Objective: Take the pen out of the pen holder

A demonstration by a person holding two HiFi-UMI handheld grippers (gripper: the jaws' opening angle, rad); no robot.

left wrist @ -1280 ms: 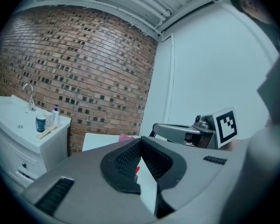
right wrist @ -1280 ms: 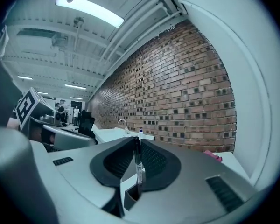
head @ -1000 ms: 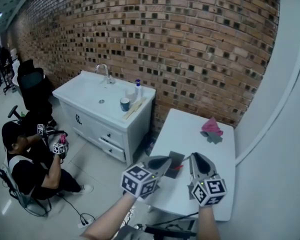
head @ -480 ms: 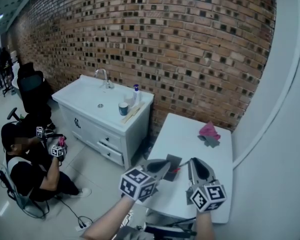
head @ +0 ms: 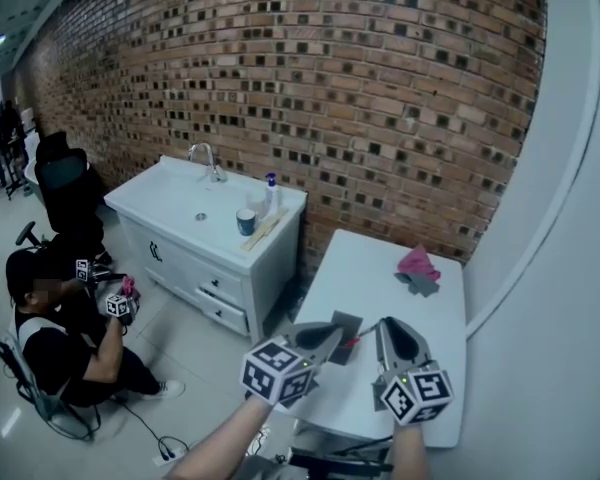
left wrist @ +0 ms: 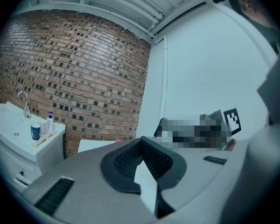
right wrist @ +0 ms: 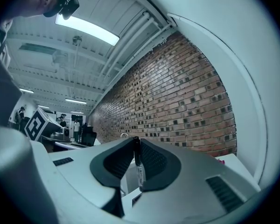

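Note:
A thin black pen point(right wrist: 138, 164) stands upright between the pads of my right gripper point(right wrist: 136, 143), whose jaws are shut on it. In the head view the right gripper point(head: 388, 326) hovers over the near part of the white table point(head: 380, 258); the pen cannot be made out there. My left gripper point(head: 330, 332) is beside it, over the table's near left edge, and its jaws meet at the tips point(left wrist: 141, 142) with nothing between them. A dark grey flat object point(head: 344, 321) with a small red item point(head: 355, 337) lies on the table just beyond both grippers.
A pink cloth point(head: 418, 261) and a grey cloth point(head: 421, 282) lie at the table's far side. A white sink cabinet point(head: 205, 233) with a tap, cup and bottle stands to the left against the brick wall. A person point(head: 55, 343) sits on the floor at left. A white wall point(head: 540, 298) borders the right.
Both grippers stay almost where they were above the table's near end. The head view has shifted slightly. The seated person's hands have sunk a little.

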